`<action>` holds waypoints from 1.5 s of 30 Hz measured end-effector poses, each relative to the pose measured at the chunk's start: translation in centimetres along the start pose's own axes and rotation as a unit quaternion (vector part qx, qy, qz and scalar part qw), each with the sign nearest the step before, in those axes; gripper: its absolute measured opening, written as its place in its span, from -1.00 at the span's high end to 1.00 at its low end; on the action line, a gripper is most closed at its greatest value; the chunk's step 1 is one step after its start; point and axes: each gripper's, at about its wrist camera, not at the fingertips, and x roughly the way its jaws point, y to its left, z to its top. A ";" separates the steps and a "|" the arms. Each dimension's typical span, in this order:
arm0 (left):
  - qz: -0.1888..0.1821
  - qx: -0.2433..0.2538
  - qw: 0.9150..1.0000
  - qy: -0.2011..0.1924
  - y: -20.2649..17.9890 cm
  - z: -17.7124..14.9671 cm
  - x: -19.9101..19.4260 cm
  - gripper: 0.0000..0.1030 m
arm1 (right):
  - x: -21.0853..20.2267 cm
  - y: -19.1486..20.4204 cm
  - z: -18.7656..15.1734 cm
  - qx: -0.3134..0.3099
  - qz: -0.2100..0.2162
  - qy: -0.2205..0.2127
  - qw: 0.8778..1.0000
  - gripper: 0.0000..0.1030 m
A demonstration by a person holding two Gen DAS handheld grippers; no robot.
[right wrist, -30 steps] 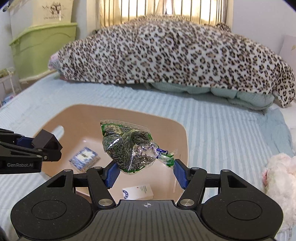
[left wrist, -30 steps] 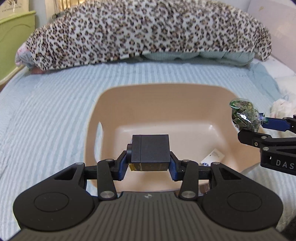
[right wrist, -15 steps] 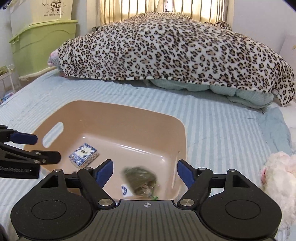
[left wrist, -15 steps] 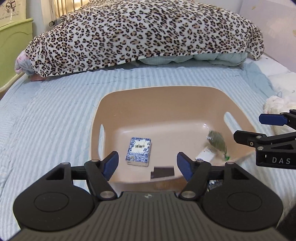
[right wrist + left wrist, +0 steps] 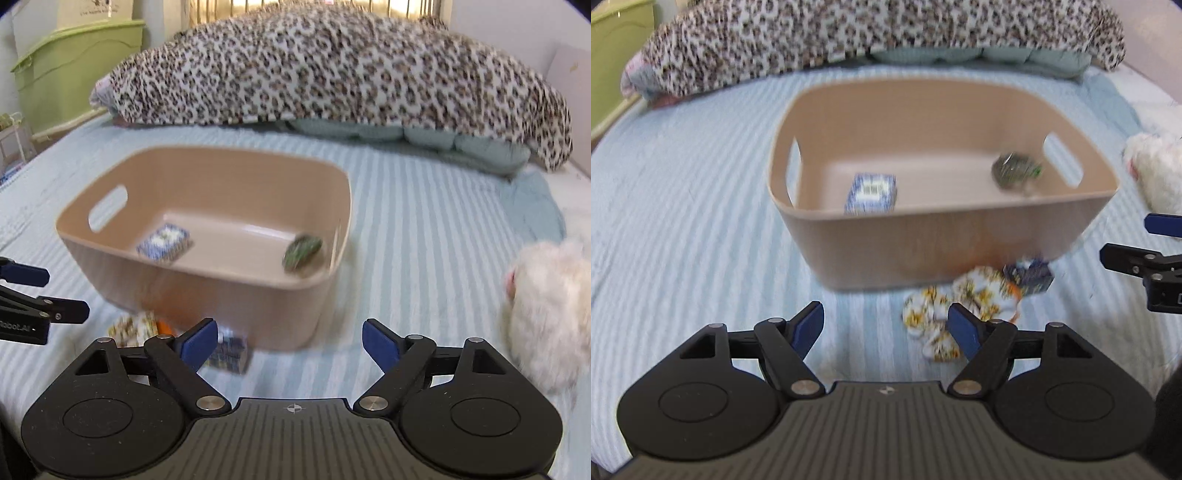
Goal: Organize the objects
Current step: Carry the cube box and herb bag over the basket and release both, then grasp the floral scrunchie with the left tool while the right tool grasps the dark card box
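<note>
one bin (image 5: 960, 254), two packets (image 5: 960, 306), one blue box (image 5: 871, 192)

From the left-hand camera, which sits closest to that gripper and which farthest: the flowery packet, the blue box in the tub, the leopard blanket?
Judged from the left gripper:
1. Flowery packet, on the bedspread just ahead, right of centre, outside the tub.
2. Blue patterned box, inside the tub, left part of its floor.
3. Leopard blanket, heaped across the far end of the bed.
</note>
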 end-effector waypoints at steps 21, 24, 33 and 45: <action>-0.014 -0.053 0.997 0.047 2.5 -1.2 4.3 0.92 | 8.0 2.6 -3.3 0.023 0.023 0.065 0.997 -0.69; -0.006 -0.072 0.996 0.057 3.8 -1.2 4.5 0.92 | 8.5 3.4 -3.5 0.017 0.027 0.068 0.997 -0.71; -0.014 -0.089 0.994 0.054 5.2 -1.3 4.4 0.89 | 9.1 4.3 -3.6 0.017 0.031 0.064 0.997 -0.48; -0.013 -0.098 0.994 0.053 5.6 -0.8 2.1 0.96 | 7.9 4.0 -4.1 0.012 0.040 0.068 0.997 0.60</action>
